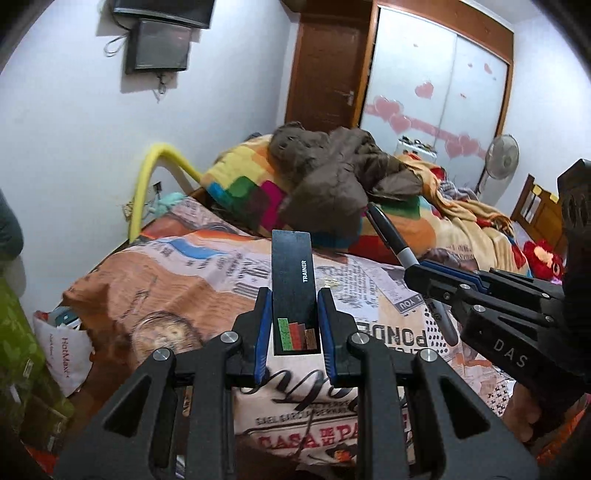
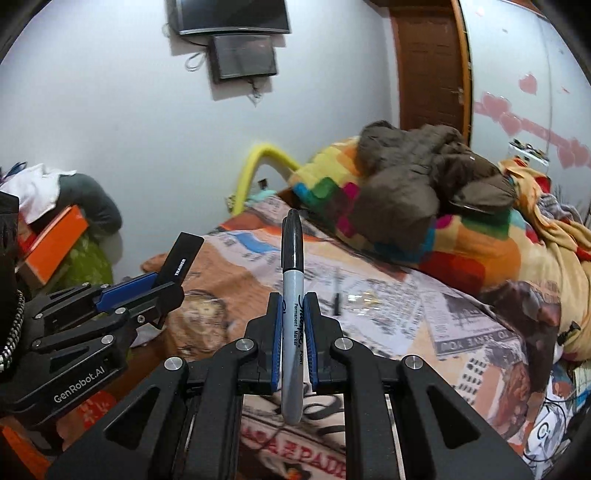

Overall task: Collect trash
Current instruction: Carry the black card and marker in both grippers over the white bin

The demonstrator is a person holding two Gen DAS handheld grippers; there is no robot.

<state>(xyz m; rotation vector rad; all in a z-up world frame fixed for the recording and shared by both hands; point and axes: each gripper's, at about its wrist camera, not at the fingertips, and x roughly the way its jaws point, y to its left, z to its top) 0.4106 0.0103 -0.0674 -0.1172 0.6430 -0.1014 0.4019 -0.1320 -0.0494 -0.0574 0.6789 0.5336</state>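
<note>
Bedroom walls, pale and bare but for two dark screens [image 2: 229, 14], frame a bed [image 1: 177, 280] spread with a newspaper-print cover, and both grippers hang above it. The left gripper [image 1: 291, 321] has its blue-padded fingers [image 1: 263, 325] clamped on a slim black box [image 1: 293, 280] marked TRAINER, standing upright between them. Over on the right, the right gripper [image 2: 294, 332] has its fingers [image 2: 276, 332] pressed tight on a grey Sharpie marker [image 2: 293, 325], black cap pointing up.

Containers now: a white shopping bag [image 1: 66, 350] sits on the floor by the bed's left corner with something teal poking out of the top; what it is I cannot tell.

A brown jacket [image 1: 332, 173] lies heaped on a patchwork blanket [image 1: 240, 188] at the far end.

Only the left wrist view catches that bag, plus a standing fan [image 1: 500, 157] by the wardrobe and a red plush toy [image 1: 543, 254]. Only the right wrist view gives us an orange box [image 2: 55, 243] under piled clothes at the left, and a small dark pen [image 2: 337, 295] and crinkled clear wrapper [image 2: 364, 297] lying on the cover beyond the marker.
</note>
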